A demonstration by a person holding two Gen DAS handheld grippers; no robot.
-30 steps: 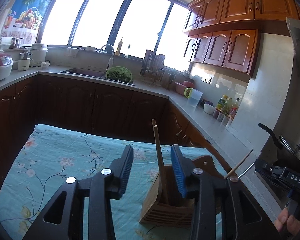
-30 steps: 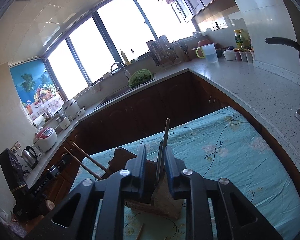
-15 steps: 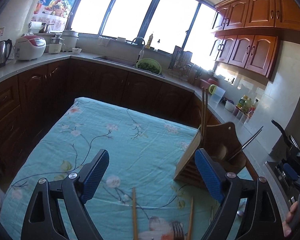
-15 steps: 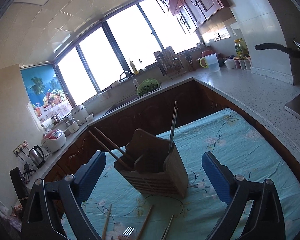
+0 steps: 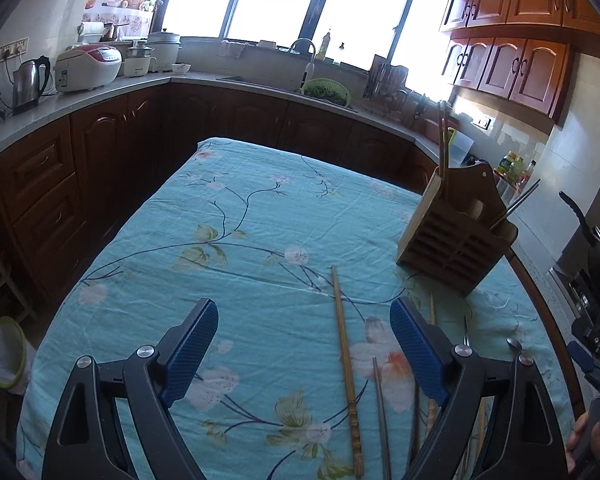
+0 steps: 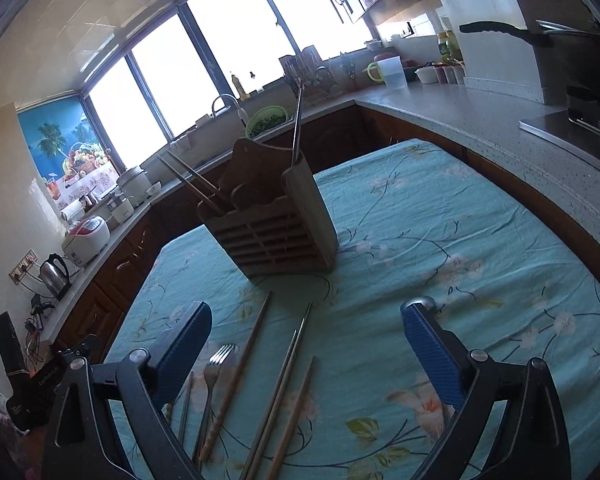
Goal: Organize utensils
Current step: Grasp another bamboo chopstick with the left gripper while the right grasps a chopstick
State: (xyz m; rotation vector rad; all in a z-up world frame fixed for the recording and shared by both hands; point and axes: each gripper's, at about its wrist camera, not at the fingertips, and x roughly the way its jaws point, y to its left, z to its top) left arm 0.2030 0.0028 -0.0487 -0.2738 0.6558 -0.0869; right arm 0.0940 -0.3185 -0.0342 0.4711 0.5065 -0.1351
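A wooden utensil holder (image 5: 458, 232) (image 6: 274, 224) stands upright on the teal flowered tablecloth (image 5: 240, 248) with chopsticks sticking out of two of its slots. Loose utensils lie on the cloth in front of it: a wooden chopstick (image 5: 346, 344), metal chopsticks (image 6: 284, 384), a fork (image 6: 212, 372) and more sticks. My left gripper (image 5: 304, 354) hangs open over the cloth, left of the holder, with nothing between its blue pads (image 5: 190, 350). My right gripper (image 6: 306, 354) also stands open, above the loose chopsticks, short of the holder.
Dark wood cabinets and a grey counter (image 6: 480, 120) wrap round the table. A kettle (image 5: 30, 80) and rice cooker (image 5: 88, 66) stand at left, a pan handle (image 6: 496, 32) juts out at right. A person's hand (image 5: 584, 440) shows at the right edge.
Both grippers opened from around the chopsticks in the holder and drew back from it. The holder now stands farther off, and the loose utensils on the cloth have come into view.
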